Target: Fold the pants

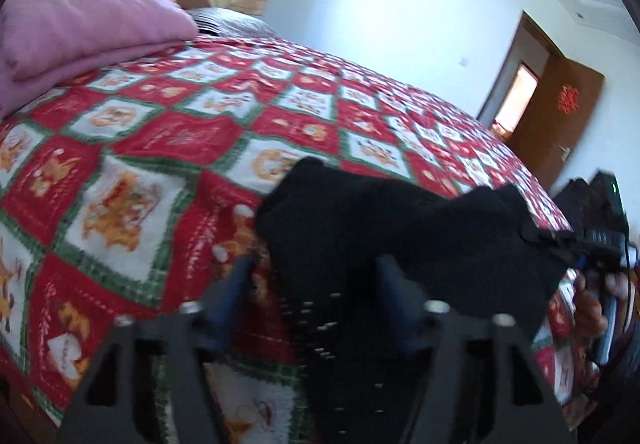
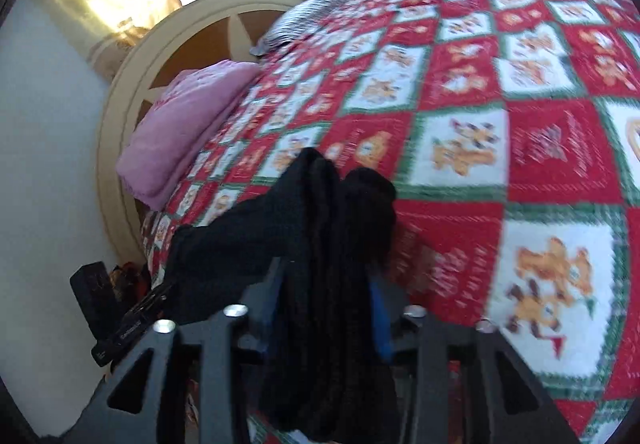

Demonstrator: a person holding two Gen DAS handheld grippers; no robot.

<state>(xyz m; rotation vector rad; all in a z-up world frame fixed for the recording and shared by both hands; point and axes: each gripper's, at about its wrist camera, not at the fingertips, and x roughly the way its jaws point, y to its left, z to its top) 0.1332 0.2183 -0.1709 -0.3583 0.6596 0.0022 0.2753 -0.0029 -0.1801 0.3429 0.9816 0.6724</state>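
Black pants (image 2: 320, 244) hang over the quilt (image 2: 500, 124); no writing is legible.

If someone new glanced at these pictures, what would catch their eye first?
Probably the red, white and green patchwork quilt covering the whole bed. Next, the black pants bunched between the right tongs near its edge, and the folded pink blanket by the headboard.

Left gripper (image 1: 316, 276) black angular frame, silver screws, blue-lined jaws, right gripper (image 2: 324, 288) alike
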